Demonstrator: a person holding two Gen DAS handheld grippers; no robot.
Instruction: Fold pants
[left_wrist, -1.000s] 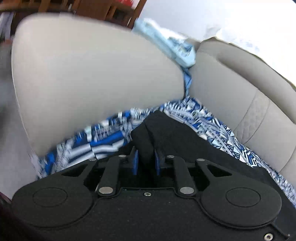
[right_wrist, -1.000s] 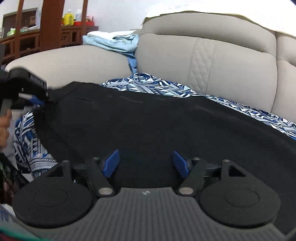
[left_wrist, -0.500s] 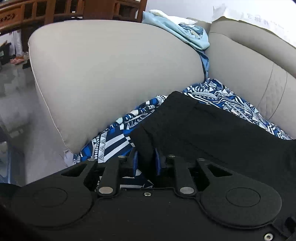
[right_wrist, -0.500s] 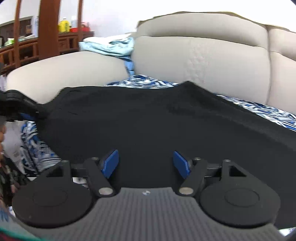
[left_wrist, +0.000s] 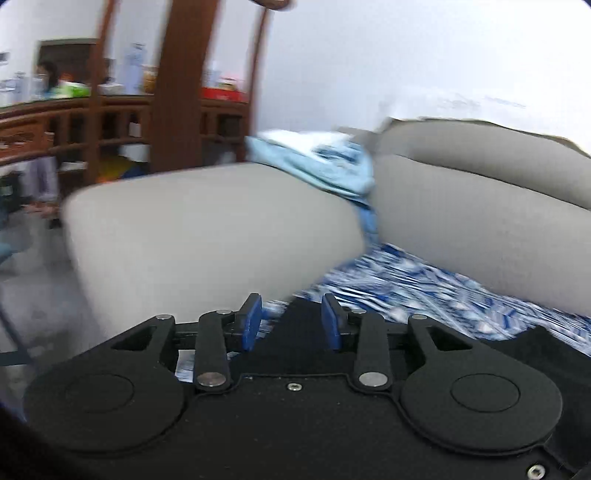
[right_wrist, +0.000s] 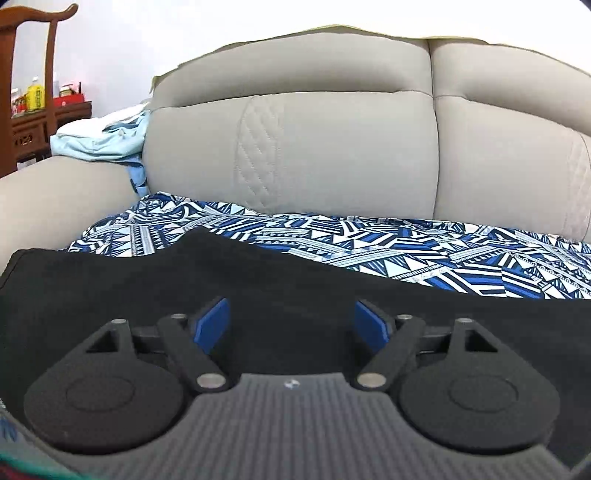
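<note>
The left tongs (left_wrist: 291, 320) point slightly downward toward the sofa's armrest (left_wrist: 207, 236); their blue pads (left_wrist: 253, 323) are spreading, and a corner of the black pants (left_wrist: 291, 347) lies in the gap with no pad pressing on it. This view is blurred. The right tongs (right_wrist: 291, 320) also tilt a little downward, aimed at the sofa backrest (right_wrist: 332, 147), jaws wide and opening further, pads clear of the cloth. The pants (right_wrist: 147, 280) lie spread flat just under and ahead of these tongs, on a blue-and-white patterned cover (right_wrist: 406, 243) over the sofa seat. A pale blue garment (right_wrist: 99, 140) is bunched on the armrest, in the corner by the backrest, well apart from the pants
</note>
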